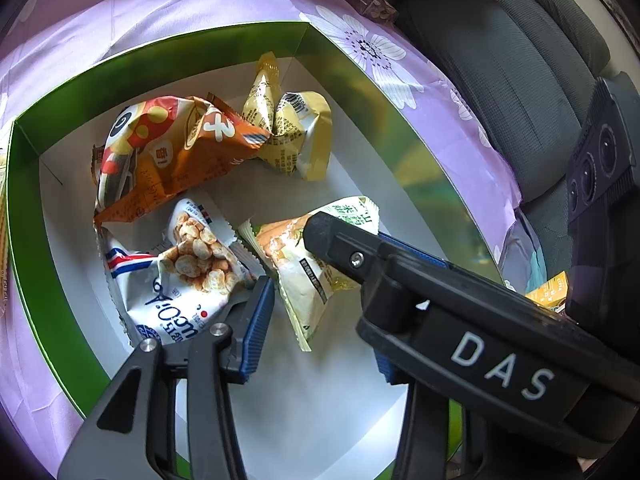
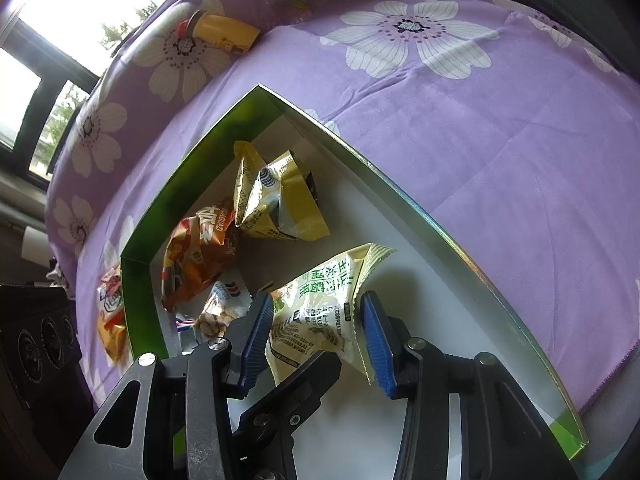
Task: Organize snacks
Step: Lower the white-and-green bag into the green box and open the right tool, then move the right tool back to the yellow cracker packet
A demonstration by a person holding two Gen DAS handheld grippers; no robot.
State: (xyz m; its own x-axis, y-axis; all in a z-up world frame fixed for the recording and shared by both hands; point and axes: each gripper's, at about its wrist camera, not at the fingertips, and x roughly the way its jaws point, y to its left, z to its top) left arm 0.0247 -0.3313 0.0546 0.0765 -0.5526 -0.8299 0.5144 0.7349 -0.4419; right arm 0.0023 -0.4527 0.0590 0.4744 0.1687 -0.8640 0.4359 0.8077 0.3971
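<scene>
1. We find a green-walled box (image 1: 160, 52) with a white floor resting on a purple flowered bedspread (image 2: 480, 128).
2. Four snack packets lie inside it: an orange packet (image 1: 168, 152), a yellow crumpled packet (image 1: 292, 132), a white packet picturing round crackers (image 1: 188, 272), and a pale yellow-green packet (image 2: 320, 308).
3. The right hand-held gripper (image 2: 320, 340) is partly open. The pale yellow-green packet lies between its blue pads (image 2: 376, 344); the right pad touches the packet's edge, the left pad (image 2: 256, 340) stands just beside it. We cannot confirm a firm grip.
4. The left hand-held gripper (image 1: 316, 328) is partly open above the box floor. Its left pad (image 1: 258, 328) sits just beside the white cracker packet; its right finger is hidden behind the right hand-held gripper's body, which crosses the left wrist view.
5. A further orange packet (image 2: 110, 320) lies outside the box against its left wall.
6. A yellow bear-printed container (image 2: 226, 32) lies on the bedspread, well apart from the box.
</scene>
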